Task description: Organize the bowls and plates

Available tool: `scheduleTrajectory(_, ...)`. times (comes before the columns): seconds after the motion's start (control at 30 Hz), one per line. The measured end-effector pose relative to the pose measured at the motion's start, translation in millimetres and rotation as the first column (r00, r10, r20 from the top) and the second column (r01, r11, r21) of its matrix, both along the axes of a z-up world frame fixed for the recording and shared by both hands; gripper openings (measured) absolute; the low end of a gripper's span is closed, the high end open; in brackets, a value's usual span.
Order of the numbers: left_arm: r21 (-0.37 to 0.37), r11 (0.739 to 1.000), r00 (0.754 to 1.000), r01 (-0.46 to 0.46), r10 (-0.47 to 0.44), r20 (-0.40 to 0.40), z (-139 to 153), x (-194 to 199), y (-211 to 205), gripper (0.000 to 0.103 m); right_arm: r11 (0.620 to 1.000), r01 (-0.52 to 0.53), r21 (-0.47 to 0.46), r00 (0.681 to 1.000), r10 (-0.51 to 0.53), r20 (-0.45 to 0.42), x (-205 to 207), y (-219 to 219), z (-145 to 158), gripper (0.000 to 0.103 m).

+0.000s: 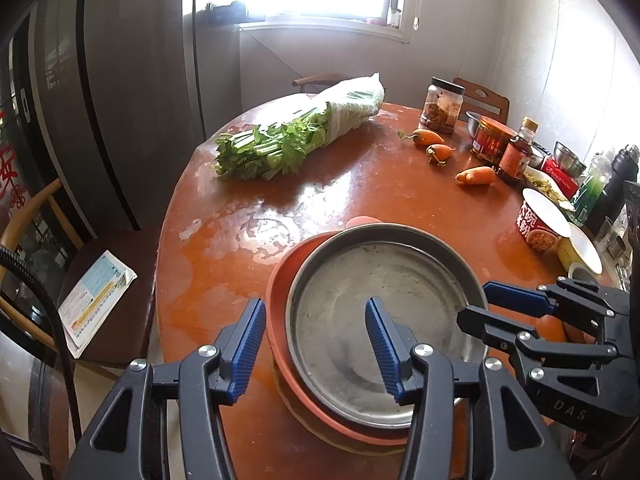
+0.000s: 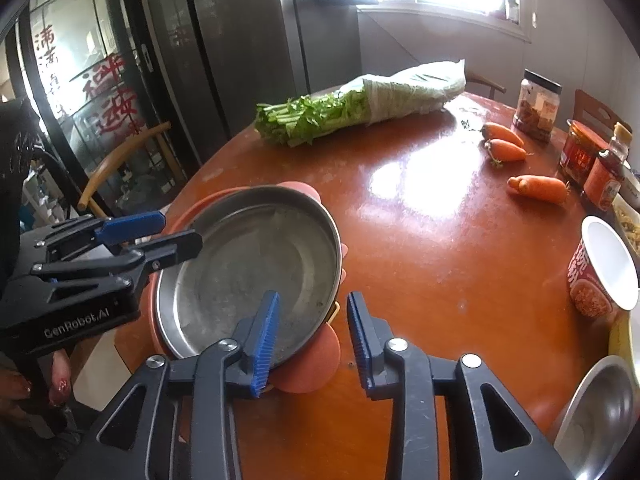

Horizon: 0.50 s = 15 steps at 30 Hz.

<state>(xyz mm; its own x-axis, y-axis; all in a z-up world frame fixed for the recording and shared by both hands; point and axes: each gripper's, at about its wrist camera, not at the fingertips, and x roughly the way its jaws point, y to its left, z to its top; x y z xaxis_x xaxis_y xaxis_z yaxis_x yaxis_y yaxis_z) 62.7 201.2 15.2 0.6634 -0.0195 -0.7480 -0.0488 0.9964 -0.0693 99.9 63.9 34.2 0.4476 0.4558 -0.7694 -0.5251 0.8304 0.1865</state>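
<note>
A shallow steel plate [image 1: 380, 300] [image 2: 248, 272] lies in an orange plate [image 1: 278, 312] [image 2: 314, 364] with round tabs, near the front edge of the brown round table [image 1: 360, 188] [image 2: 440, 248]. My left gripper [image 1: 316, 346] [image 2: 176, 234] straddles the stack's left rim, one finger outside and one over the steel. Its pads stand apart from the rim, so it is open. My right gripper [image 2: 314, 338] [image 1: 482, 306] straddles the opposite rim the same way, open with a narrower gap. A yellowish edge shows beneath the orange plate.
A bagged bundle of greens [image 1: 280, 140] lies at the far left of the table, three carrots [image 1: 438, 152] in the middle. Jars and bottles [image 1: 440, 106], a noodle cup [image 1: 540, 226] and a steel bowl [image 2: 600, 412] crowd the right side. A chair with a leaflet [image 1: 94, 300] stands left.
</note>
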Motion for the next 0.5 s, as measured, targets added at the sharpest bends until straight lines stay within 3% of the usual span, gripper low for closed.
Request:
scheduleTrajectory(0.27, 0.018, 1.0, 1.0, -0.015, 0.015, 0.027, 5.9, 0.2, -4.8, 0.057, 0.999, 0.029, 0.027, 1.0, -0.029, 0.005, 3.3, -11.7, 5.9, 0.038)
scheduleTrajectory(0.4, 0.019, 0.999, 0.999, -0.028, 0.027, 0.034, 7.9, 0.0, -5.8, 0.059, 0.998, 0.043, 0.035, 0.999, -0.043, 0.014, 1.6, -16.5, 10.0, 0.049)
scheduleTrajectory(0.5, 0.019, 0.999, 0.998, -0.041, 0.04, 0.044, 10.2, -0.9, -6.1, 0.066, 0.998, 0.045, 0.039, 0.999, -0.046, 0.025, -1.0, -19.2, 13.8, 0.052)
